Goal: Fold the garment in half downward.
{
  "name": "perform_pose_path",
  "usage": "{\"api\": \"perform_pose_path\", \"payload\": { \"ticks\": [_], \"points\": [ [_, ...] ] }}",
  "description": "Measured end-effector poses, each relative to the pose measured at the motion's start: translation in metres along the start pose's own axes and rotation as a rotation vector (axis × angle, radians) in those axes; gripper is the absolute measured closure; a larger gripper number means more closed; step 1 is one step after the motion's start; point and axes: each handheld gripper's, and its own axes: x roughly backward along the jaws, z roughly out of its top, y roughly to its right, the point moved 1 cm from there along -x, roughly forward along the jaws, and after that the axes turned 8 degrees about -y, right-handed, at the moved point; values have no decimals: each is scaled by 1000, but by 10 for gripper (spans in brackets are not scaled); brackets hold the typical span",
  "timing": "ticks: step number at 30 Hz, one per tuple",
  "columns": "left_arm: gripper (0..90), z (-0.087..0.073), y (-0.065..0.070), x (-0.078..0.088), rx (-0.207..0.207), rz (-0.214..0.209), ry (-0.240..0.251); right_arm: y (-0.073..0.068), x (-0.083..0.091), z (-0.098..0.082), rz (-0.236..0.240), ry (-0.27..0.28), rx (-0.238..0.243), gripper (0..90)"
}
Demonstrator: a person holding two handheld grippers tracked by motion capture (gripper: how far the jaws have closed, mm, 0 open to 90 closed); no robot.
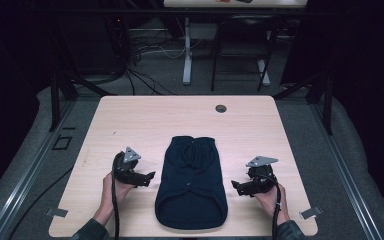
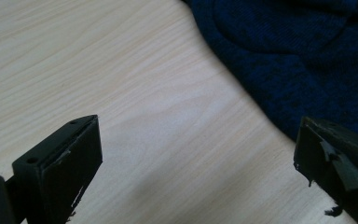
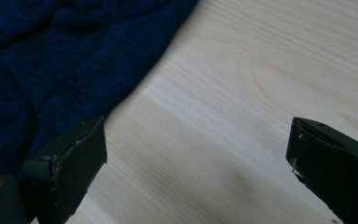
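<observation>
Nearest the person, a dark blue knitted sweater lies flat on the pale wooden table, its broad rounded hem toward the table's near edge and its narrower end pointing away; it looks already folded in on itself into a compact oblong, with the sleeves apparently tucked across the front. Just left of the sweater, level with its middle, the left gripper is held in the person's left hand, its jaws standing wide apart with nothing between them; its own view looks across bare wood to the sweater's curved edge. Just right of the sweater, at much the same level, the right gripper sits in the right hand, jaws likewise spread wide and empty, with the sweater's edge off to one side in its own view. Neither gripper touches the cloth. Judged from how it lies, the side folds seem done, and what may remain is a last fold bringing hem and far end together, or nothing. Beyond the sweater the tabletop is bare except for a small round cable hole near its far edge.
</observation>
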Motion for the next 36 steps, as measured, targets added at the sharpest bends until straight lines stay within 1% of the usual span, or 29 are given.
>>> {"api": "perform_pose_path", "payload": {
  "ticks": [1,2,3,4,7,12,13,18,21,22,24,29,31,32,36],
  "points": [
    [11,1,0,0,2,-5,0,-3,1,5,-2,23,20,55],
    [11,2,0,0,3,-7,2,-3,1,5,-2,23,20,55],
    [12,3,-1,0,9,-16,5,-4,1,6,1,34,14,56],
    [11,5,0,-1,10,-21,9,-7,3,11,3,33,32,56],
    [11,11,2,-2,-3,-27,7,-11,2,16,12,32,50,56],
    [12,16,5,-6,-13,-37,0,-14,0,23,20,27,61,58],
    [12,18,5,-8,-19,-45,-1,-16,-3,27,35,28,59,59],
    [28,24,5,-13,-22,-58,-9,-15,-3,34,40,29,68,59],
    [26,28,3,-16,-12,-69,-5,-11,-3,42,51,41,59,59],
    [27,31,1,-17,-12,-73,-12,-11,-4,43,57,44,46,60],
    [25,32,0,-18,-11,-74,-11,-10,-5,44,60,43,47,60],
    [20,41,-2,-24,-4,-90,-24,-8,-14,54,70,25,45,60],
    [21,45,-4,-25,-9,-93,-29,-8,-15,55,69,24,44,60],
    [19,49,-4,-27,-3,-102,-30,-8,-18,59,66,16,57,62],
    [14,59,-5,-32,5,-112,-37,-9,-25,68,62,-3,67,63]
  ]
}}
